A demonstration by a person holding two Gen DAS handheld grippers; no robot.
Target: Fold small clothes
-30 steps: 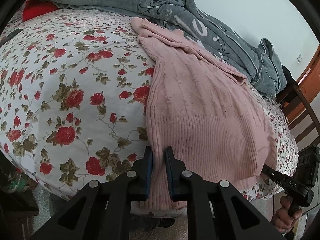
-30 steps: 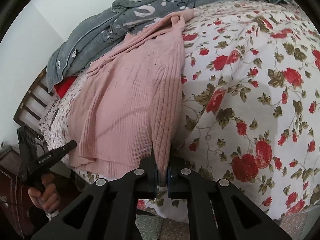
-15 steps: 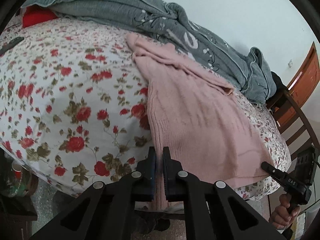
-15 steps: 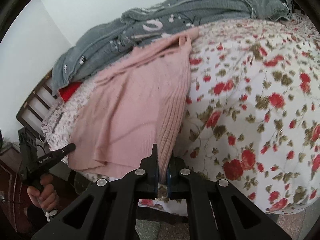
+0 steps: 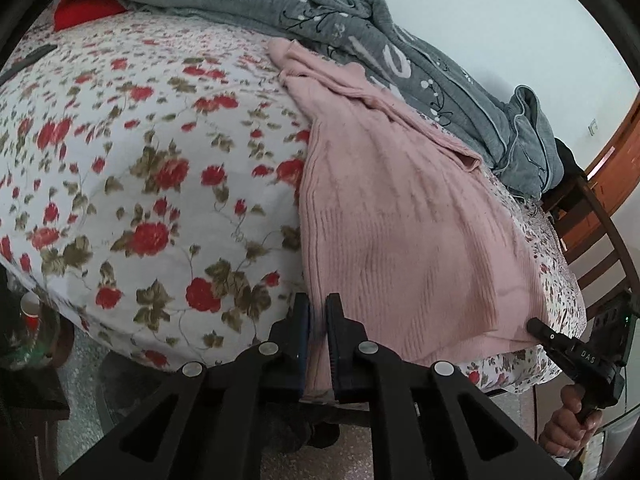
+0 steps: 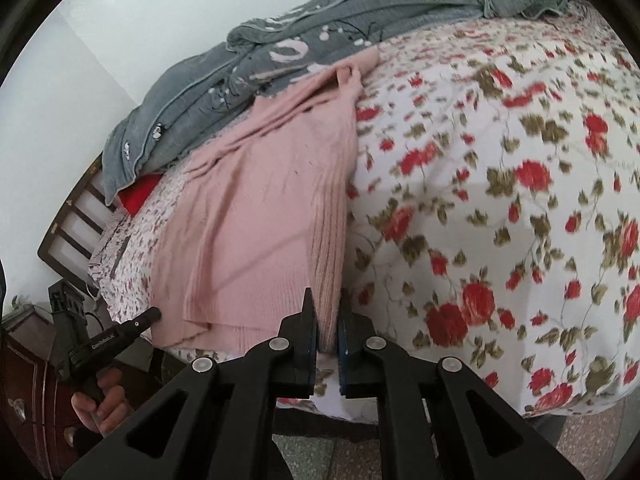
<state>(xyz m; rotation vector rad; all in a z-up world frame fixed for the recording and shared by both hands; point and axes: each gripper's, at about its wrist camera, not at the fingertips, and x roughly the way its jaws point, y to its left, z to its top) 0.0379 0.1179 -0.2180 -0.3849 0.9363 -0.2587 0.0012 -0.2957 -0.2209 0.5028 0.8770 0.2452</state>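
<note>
Your left hand-held gripper [image 5: 318, 320] and right hand-held gripper [image 6: 328, 320] each pinch the pink ribbed knit sweater's [image 5: 400, 220] hem at the bed's [image 5: 140, 160] near edge; folding looks barely begun.

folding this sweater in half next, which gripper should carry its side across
Left, marginally: left gripper is shut on the sweater hem, cloth lying smooth toward the right gripper, which pinches a bunched, ribbed edge.
</note>
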